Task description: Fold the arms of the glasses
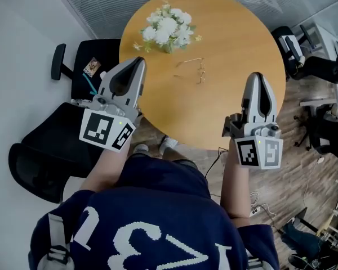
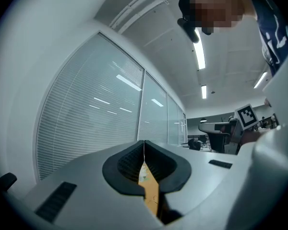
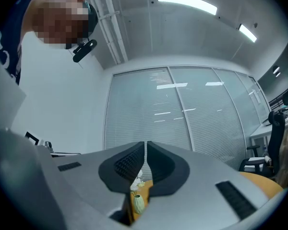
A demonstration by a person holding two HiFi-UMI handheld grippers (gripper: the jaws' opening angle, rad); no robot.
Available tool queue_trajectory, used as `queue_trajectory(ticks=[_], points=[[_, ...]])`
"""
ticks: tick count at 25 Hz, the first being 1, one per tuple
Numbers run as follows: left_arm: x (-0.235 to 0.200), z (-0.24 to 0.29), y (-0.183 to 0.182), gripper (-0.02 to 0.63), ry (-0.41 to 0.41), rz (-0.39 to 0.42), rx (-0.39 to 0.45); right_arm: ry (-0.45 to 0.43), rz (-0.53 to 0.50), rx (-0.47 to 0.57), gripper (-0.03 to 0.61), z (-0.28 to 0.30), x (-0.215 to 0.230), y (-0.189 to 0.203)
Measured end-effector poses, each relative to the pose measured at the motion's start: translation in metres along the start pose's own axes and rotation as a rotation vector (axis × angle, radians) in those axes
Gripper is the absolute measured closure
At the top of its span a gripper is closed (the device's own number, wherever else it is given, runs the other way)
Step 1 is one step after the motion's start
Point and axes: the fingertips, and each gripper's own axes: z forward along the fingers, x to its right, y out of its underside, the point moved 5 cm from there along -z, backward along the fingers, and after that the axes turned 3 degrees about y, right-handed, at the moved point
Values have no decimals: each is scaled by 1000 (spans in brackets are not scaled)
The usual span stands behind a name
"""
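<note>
- The big round wooden table (image 1: 231, 55) filled the middle of the head view. The two gripper views looked up at a glass wall with grey blinds (image 3: 182, 114) and at ceiling lights. They showed only a thin strip of the table, low down between the jaws.
- A black office chair (image 1: 42, 156) stood on the floor to the left of the table.
- The left gripper (image 1: 139, 62) hung over the near left edge of the table. Its jaws were pressed together and held nothing.
- The right gripper (image 1: 258, 76) hung over the near right edge. Its jaws were closed too, and it held nothing.
- A bunch of white flowers (image 1: 168, 28) sat on the far side of the table. Only the right gripper view clearly showed the pale green vase (image 3: 138, 202) that held them.
- The thin wire-framed glasses (image 1: 192, 71) lay on the table near the flowers, on the person's side, with their arms spread open. Only the head view showed them. They were well apart from both grippers.
</note>
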Motion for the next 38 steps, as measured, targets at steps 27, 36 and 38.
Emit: queue_trajectory(ticks=[27, 36, 38], points=[[-20, 110, 68, 597, 113, -76, -101, -95, 253, -616, 506, 96, 82, 197], [-19, 111, 88, 597, 136, -88, -149, -167, 583, -985, 471, 98, 106, 324], [-20, 110, 92, 597, 129, -93, -163, -181, 673, -1030, 469, 100, 108, 340]])
